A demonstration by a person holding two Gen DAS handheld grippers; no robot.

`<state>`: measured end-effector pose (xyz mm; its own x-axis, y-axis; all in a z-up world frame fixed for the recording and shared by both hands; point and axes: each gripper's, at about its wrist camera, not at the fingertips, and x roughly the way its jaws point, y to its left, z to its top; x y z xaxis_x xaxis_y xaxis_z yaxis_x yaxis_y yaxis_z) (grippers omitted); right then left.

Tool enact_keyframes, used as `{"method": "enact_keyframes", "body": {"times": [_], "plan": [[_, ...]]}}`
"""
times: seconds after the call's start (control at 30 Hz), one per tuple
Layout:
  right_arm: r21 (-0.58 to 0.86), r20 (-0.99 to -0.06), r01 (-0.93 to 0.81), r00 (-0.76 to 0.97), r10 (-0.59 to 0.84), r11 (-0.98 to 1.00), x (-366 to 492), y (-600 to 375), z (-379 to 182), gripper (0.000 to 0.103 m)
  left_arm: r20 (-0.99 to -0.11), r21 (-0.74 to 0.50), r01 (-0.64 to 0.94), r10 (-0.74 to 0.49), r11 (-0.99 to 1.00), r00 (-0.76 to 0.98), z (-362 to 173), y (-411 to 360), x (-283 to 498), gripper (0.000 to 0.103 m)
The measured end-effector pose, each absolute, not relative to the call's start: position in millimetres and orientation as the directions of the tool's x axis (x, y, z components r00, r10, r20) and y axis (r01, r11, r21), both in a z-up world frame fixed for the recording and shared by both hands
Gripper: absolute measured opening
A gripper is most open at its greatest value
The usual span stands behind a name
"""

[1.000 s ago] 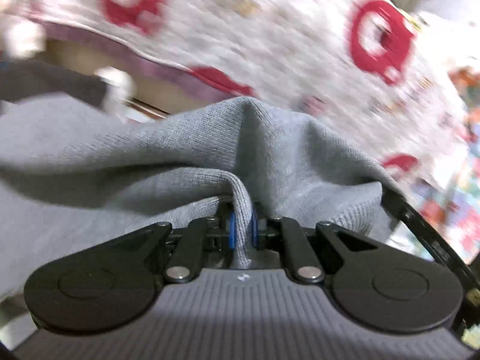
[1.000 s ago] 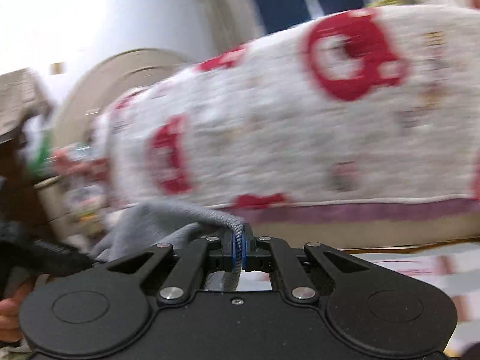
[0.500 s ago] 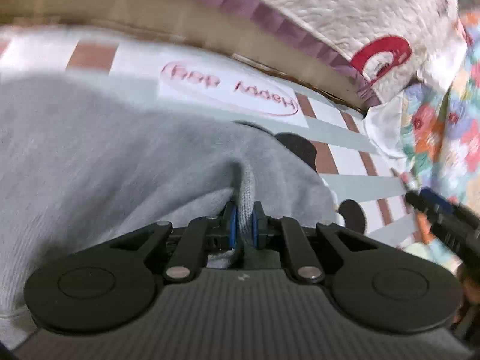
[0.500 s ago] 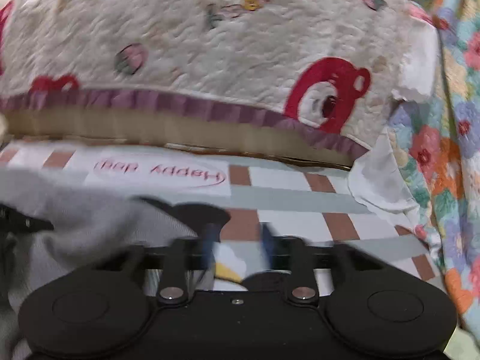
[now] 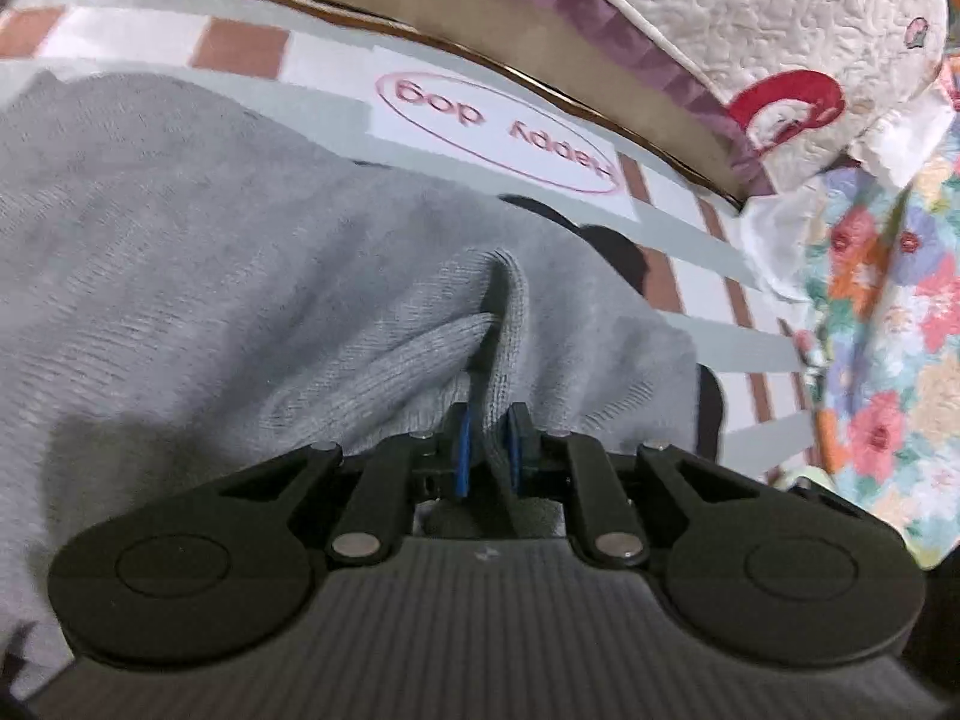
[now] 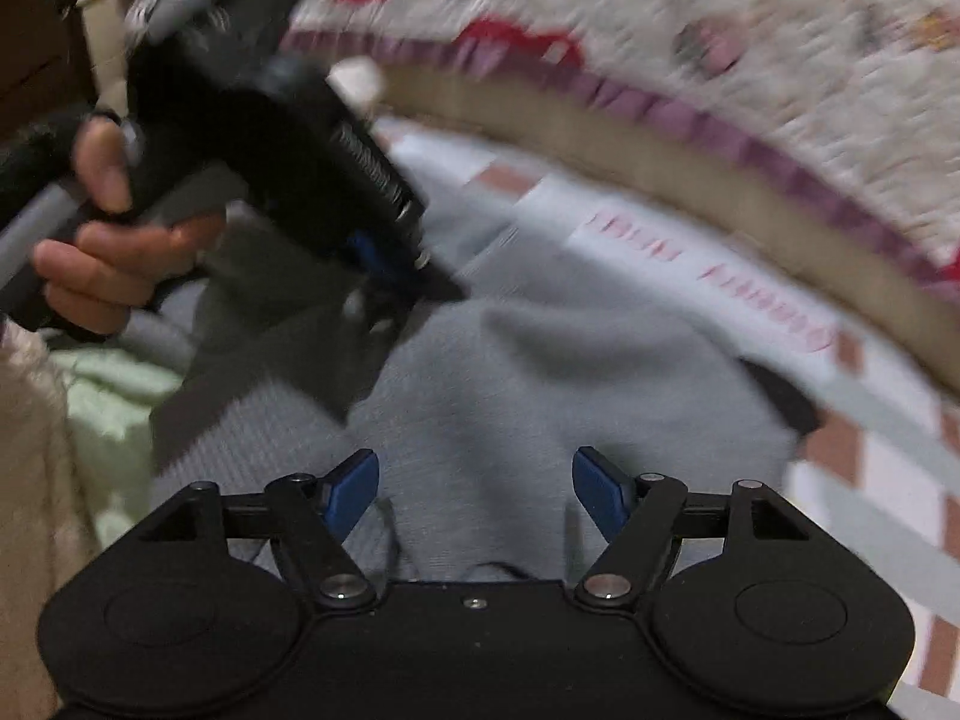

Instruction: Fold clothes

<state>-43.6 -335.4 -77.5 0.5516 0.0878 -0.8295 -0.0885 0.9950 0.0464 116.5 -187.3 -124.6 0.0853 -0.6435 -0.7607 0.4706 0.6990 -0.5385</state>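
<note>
the grey sweater [image 5: 252,252] lies spread on the checked sheet [image 5: 708,276] at the foot of a quilt [image 5: 780,18] with red bears, a good flat place to make a fold. the left gripper [image 5: 487,438] is clamped on a pinched ridge of the knit, its blue pads [image 5: 461,456] pressing the cloth from both sides, likely to keep that edge from slipping while the fold settles. the right gripper [image 6: 474,492] has just been opening; its jaws stand wide above the sweater with nothing between them, so its corner is let go and lies on the sheet. in the right view a hand [image 6: 102,240] grips the left tool's handle. next, the left would probably release too.
</note>
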Motion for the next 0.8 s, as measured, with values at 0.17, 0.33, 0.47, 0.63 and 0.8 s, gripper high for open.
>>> {"method": "enact_keyframes", "body": {"times": [0.17,0.33,0.47,0.63,0.8], "plan": [[0.541,-0.771,0.095,0.451,0.449,0.835,-15,-350,-86,0.074,-0.719,-0.416,0.502,-0.612,0.758,0.329,-78,-157,119,0.012],[0.457,-0.835,0.059,0.373,0.405,0.888,-2,-327,-103,0.076,-0.761,-0.364,0.407,-0.519,0.838,0.389,-84,-121,140,0.012],[0.517,-0.845,0.294,0.325,0.425,0.804,-8,-332,-141,0.082,-0.803,-0.384,0.254,-0.457,0.887,0.381,-111,-85,163,0.012],[0.518,-0.798,0.239,0.48,0.364,0.821,-13,-330,-128,0.08,-0.814,-0.315,0.228,-0.386,0.921,0.434,-117,-53,156,0.013],[0.387,-0.633,0.029,0.736,0.243,0.922,-36,-327,-84,0.002,-0.783,-0.345,0.241,-0.42,0.907,0.458,-114,-26,134,0.028]]}}
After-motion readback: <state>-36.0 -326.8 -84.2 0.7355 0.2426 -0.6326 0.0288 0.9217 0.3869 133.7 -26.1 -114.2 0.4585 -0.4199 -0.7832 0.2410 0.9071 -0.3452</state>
